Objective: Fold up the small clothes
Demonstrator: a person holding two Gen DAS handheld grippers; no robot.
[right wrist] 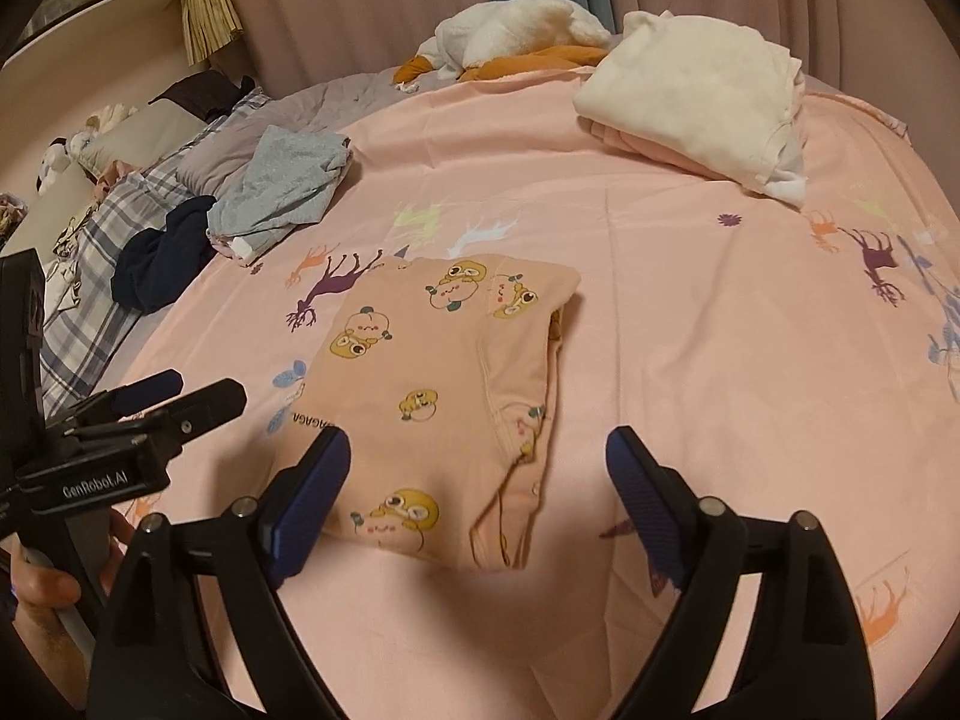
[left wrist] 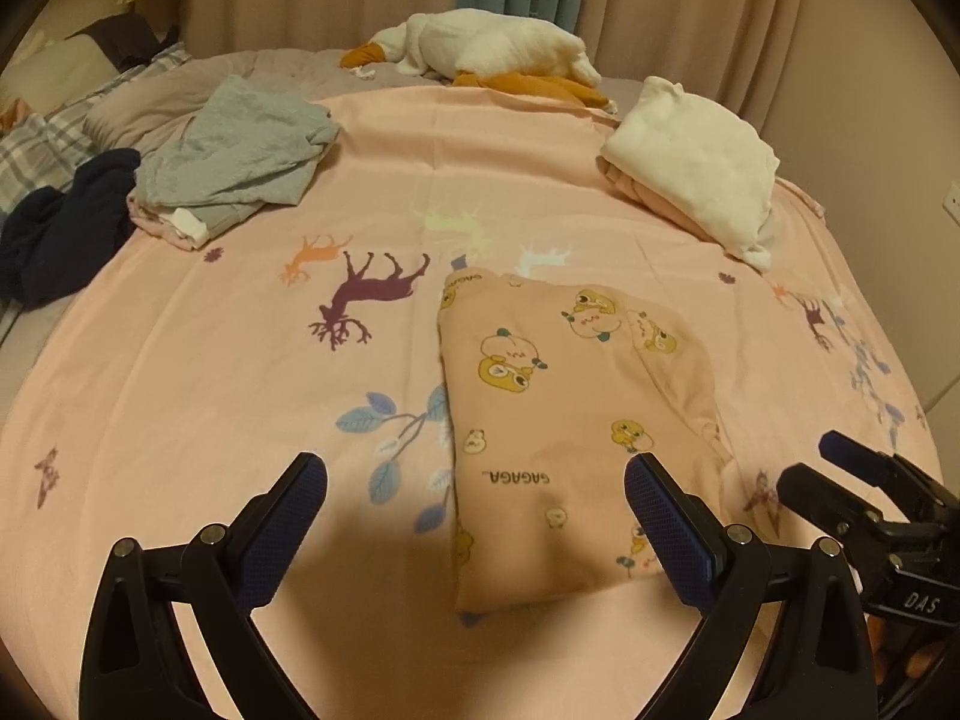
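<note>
Peach baby garment (left wrist: 570, 420) with cartoon prints lies folded into a long rectangle on the pink sheet (left wrist: 210, 396), and my reading is that one fold is done and the piece awaits a last fold or a move to a stack. Left gripper (left wrist: 474, 495) hovers with its fingers spread wide and empty; the garment's near end sits between them, closer to the right finger. Right gripper (right wrist: 477, 468) is likewise wide open and holding nothing, the garment's near edge lying ahead and between its fingers, toward the left one. Whether either fingertip touches cloth is hard to say through the fisheye. Next, each gripper probably needs to pinch a near corner and carry it toward the far edge.
</note>
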